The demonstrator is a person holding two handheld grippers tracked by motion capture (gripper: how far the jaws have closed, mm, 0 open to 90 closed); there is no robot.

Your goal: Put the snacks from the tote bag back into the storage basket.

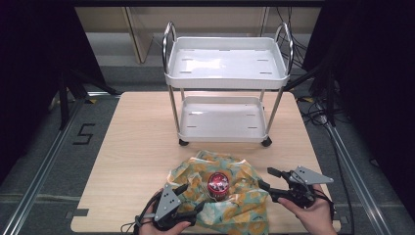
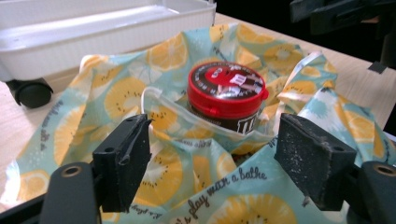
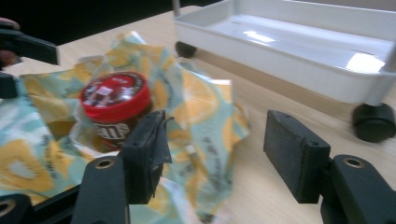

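At the near edge of the desk (image 1: pixel 132 147), the left gripper (image 1: pixel 188 196) sits at about 7 o'clock of the bag, its jaws wide with nothing between the pads. The right gripper (image 1: pixel 266 178) lies at about 3 o'clock, its jaws also apart and gripping nothing. Between them lies the lemon-print bag (image 1: pixel 235 196), crumpled; the red-lidded candy jar (image 1: pixel 218 184) stands upright in its mouth, half sunk in the cloth. The left gripper view shows script printed on the bag (image 2: pixel 224 186) and the jar's brown label (image 2: pixel 243 123). Farther off, at 12 o'clock, stands the white two-tier cart (image 1: pixel 225 73), whose castor (image 3: pixel 373 122) shows close in the right gripper view.
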